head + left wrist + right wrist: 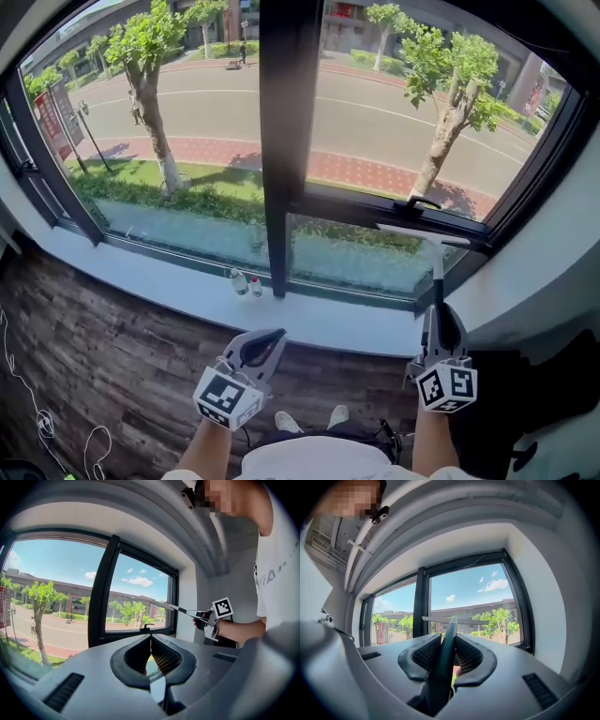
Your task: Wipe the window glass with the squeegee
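Observation:
The squeegee (pixel 437 272) has a dark handle and a thin pale blade (pixel 423 234). My right gripper (pixel 439 317) is shut on the handle and holds the blade level, close to the lower right window glass (pixel 356 258); whether it touches the glass I cannot tell. In the right gripper view the handle (pixel 446 656) runs up between the jaws to the blade (pixel 454 620). My left gripper (pixel 276 336) hovers low before the sill, shut and empty; its tips (pixel 150 637) meet. The left gripper view shows the squeegee (pixel 180 611) off to the right.
A black mullion (pixel 281 141) splits the window. A latch handle (pixel 421 202) sits on the right sash frame just above the blade. Two small bottles (pixel 240 281) stand on the white sill (pixel 159 277) by the mullion. Cables (pixel 39 422) lie on the wooden floor at left.

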Action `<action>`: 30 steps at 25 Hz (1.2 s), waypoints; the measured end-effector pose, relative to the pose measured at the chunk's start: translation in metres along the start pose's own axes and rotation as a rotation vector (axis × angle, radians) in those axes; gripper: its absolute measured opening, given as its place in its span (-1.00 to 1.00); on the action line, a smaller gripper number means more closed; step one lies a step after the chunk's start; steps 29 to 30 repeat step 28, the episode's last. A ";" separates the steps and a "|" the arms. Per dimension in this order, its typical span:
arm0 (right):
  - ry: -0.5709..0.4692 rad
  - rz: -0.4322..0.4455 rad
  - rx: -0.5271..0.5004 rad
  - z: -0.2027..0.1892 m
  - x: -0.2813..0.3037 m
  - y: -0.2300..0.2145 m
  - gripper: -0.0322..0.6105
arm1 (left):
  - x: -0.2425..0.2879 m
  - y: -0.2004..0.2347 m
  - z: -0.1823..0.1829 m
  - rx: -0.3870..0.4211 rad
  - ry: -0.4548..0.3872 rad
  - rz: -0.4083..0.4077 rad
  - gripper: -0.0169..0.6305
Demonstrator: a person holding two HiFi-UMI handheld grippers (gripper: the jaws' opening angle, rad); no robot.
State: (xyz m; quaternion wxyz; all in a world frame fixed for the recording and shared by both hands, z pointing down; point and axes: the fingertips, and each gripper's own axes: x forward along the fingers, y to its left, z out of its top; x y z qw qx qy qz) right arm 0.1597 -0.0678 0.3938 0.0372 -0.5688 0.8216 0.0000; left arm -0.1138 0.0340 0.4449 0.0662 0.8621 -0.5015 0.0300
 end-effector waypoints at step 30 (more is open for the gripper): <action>-0.081 -0.022 0.006 0.051 -0.084 -0.169 -0.59 | 0.097 -0.157 0.058 0.063 -0.059 -0.037 -0.89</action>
